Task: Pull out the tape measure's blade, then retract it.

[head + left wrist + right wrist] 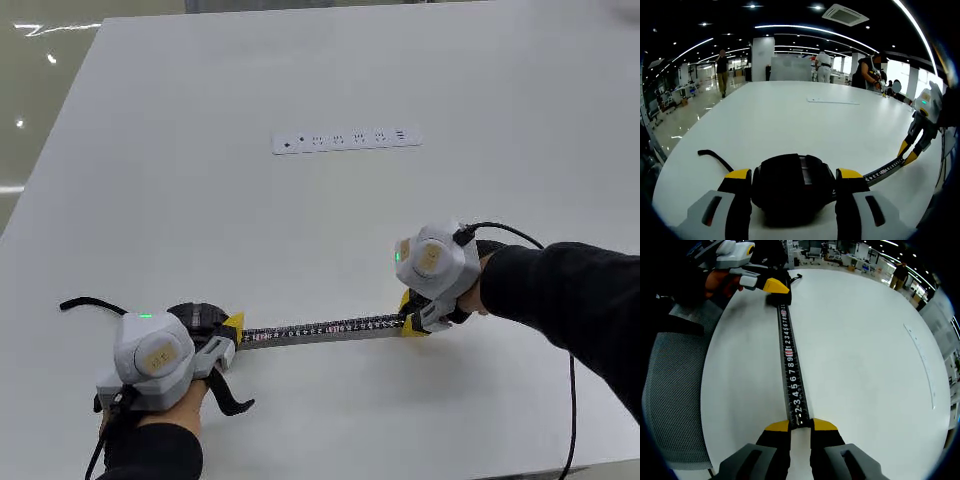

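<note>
Head view, left tool [212,330] clamping rounded black tape case [196,316], right tool [415,322] pinching flat numbered blade [310,329]

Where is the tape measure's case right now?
Lower left in the head view, the case sits clamped in the left hand-held gripper, its blade running right.

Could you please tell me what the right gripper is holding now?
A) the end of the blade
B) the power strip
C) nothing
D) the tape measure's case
A: the right gripper pinches the end of the blade; the left gripper holds the case.
</note>
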